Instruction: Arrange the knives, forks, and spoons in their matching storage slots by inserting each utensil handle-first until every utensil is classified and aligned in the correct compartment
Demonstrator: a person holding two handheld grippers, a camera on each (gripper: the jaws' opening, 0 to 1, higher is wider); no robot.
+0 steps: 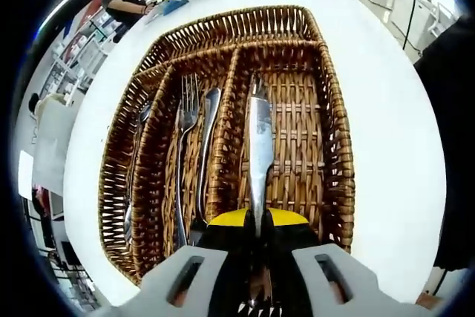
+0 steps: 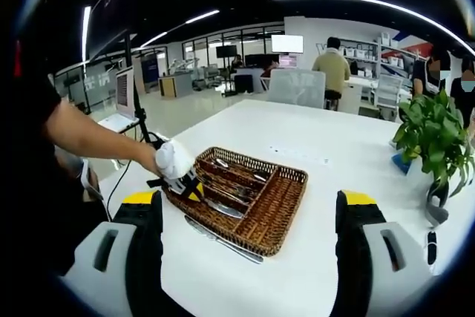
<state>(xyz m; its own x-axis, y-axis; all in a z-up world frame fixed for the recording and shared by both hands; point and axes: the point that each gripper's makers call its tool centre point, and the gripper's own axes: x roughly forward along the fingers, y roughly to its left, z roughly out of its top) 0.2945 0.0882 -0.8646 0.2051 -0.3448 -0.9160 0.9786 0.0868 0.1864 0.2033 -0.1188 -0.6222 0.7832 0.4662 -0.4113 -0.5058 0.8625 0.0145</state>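
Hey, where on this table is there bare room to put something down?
Bare white table lies beyond the wicker tray, between it and the potted plant. The near strip is tighter: a knife lies along the tray's front edge. The tray's left end is crowded by the left gripper.

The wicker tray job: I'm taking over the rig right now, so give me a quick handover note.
Left gripper: shut on the knife, which it holds over the wide right-hand compartment of the wicker tray.
Right gripper: open, holding nothing, back from the tray.
Done: a fork and another utensil share the middle slot; a spoon is in the left slot.
Left: release this knife, then slot the utensil lying on the white table beside the tray.
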